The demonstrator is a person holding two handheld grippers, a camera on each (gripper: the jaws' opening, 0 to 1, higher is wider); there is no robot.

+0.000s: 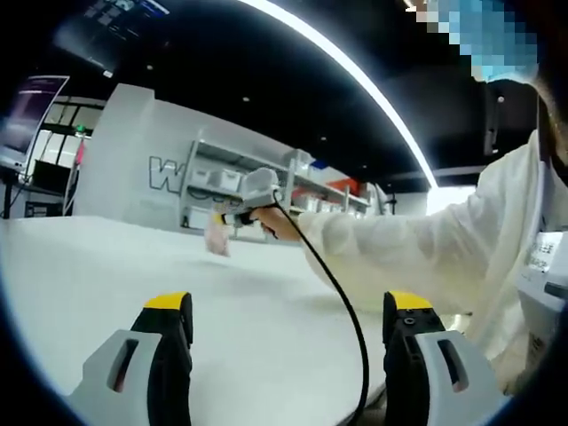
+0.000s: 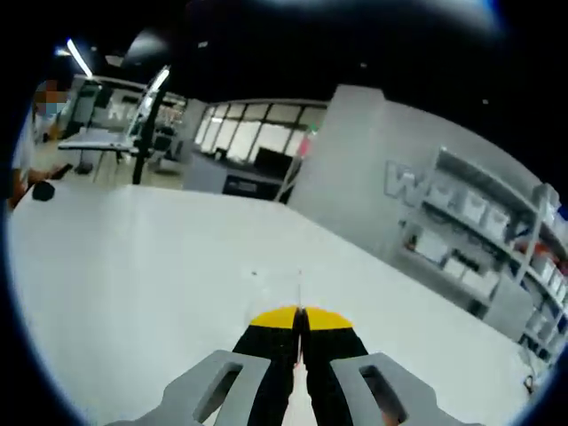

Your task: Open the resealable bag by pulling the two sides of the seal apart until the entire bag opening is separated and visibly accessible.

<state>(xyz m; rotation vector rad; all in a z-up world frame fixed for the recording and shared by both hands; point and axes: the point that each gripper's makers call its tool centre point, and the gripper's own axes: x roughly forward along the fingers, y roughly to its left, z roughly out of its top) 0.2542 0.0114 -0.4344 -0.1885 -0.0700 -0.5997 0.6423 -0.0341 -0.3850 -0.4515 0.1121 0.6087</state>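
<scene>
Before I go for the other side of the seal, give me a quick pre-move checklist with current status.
1. Right gripper shut on the bag: ok. Jaws closed, a thin edge pinched between them.
2. Bag off the table: ok. It hangs from the right gripper.
3. Left gripper open and free: ok. Jaws apart, nothing between them.
4. Left gripper at the seal: not ok. Bag is well ahead of it.
5. Cable out of the path: not ok. It crosses between the left jaws.
6. Seal state: cannot tell. Too small and blurred.

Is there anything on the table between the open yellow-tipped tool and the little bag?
No. In the left gripper view, only bare white table lies between the left tool and the bag.
</scene>
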